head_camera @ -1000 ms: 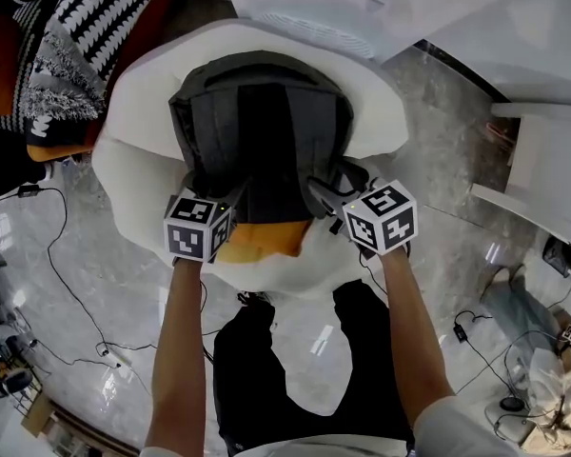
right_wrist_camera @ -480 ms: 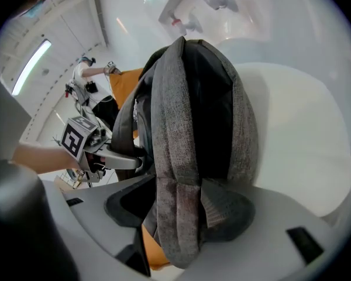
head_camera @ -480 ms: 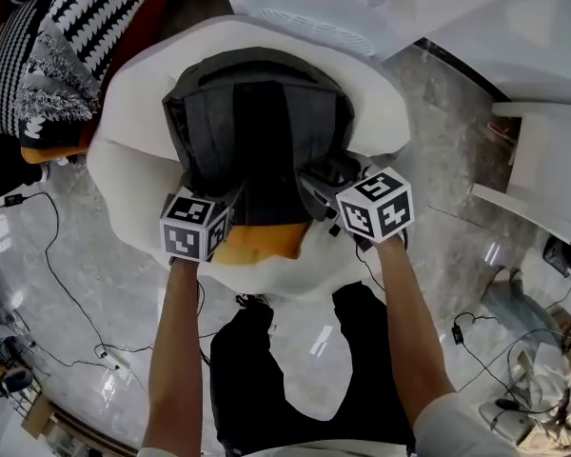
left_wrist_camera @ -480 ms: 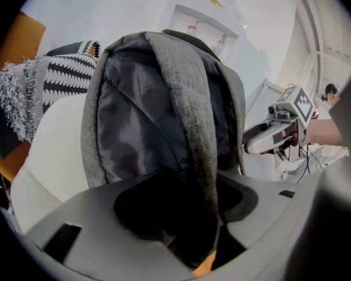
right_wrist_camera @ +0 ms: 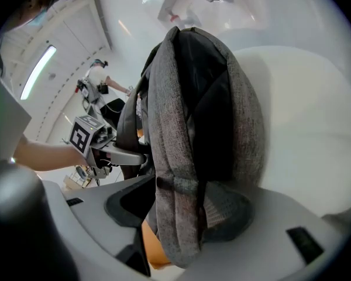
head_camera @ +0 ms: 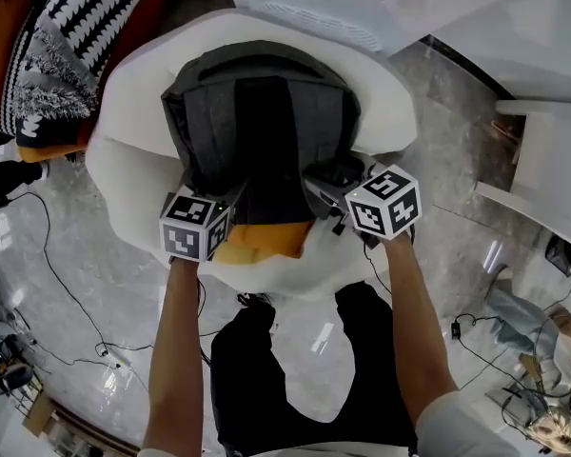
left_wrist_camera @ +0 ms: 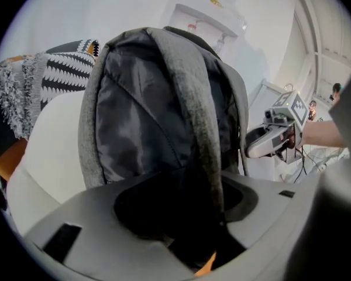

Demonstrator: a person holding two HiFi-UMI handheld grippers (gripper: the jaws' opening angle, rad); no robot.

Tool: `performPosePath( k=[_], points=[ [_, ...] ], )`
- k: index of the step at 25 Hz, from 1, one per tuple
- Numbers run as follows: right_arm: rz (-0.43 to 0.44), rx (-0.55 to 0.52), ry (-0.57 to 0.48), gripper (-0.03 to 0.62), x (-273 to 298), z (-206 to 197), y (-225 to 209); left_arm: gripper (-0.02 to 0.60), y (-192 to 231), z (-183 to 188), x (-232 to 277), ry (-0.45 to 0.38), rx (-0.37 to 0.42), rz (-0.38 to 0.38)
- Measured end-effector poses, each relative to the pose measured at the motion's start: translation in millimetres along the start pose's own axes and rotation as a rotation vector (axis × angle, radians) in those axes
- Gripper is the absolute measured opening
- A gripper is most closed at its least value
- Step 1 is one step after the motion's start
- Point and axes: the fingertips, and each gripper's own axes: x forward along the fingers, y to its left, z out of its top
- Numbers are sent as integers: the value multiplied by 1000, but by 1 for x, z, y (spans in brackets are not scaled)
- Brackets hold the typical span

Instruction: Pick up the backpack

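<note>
Right hand-held gripper (head_camera: 329,187) shifted right; left hand-held gripper (head_camera: 230,200) also grips backpack (head_camera: 262,122).

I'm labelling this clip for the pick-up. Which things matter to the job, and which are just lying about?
In the job: backpack, its straps in the left hand-held gripper and right hand-held gripper.
Lying about: white chair, orange cushion, patterned pillows, floor cables.

Backpack (head_camera: 262,122) on the armchair (head_camera: 385,103); left gripper (head_camera: 226,204) at its 7 o'clock, right gripper (head_camera: 325,187) at 4, patterned cushion (head_camera: 67,46) at 10.
</note>
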Motion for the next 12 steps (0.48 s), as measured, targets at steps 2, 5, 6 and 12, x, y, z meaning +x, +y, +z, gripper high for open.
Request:
performPosePath(
  k=[2, 5, 6, 12],
  points=[
    [31, -13, 3, 238, 2, 1, 4, 255, 1, 0, 1, -3, -2, -2],
    [34, -23, 4, 238, 3, 3, 7, 255, 1, 1, 1, -5, -6, 3],
    [30, -24, 7, 238, 3, 3, 8, 255, 1, 0, 1, -3, -8, 6],
    [14, -14, 6, 227, 3, 1, 8, 201, -3, -4, 4, 26, 8, 21]
  ],
)
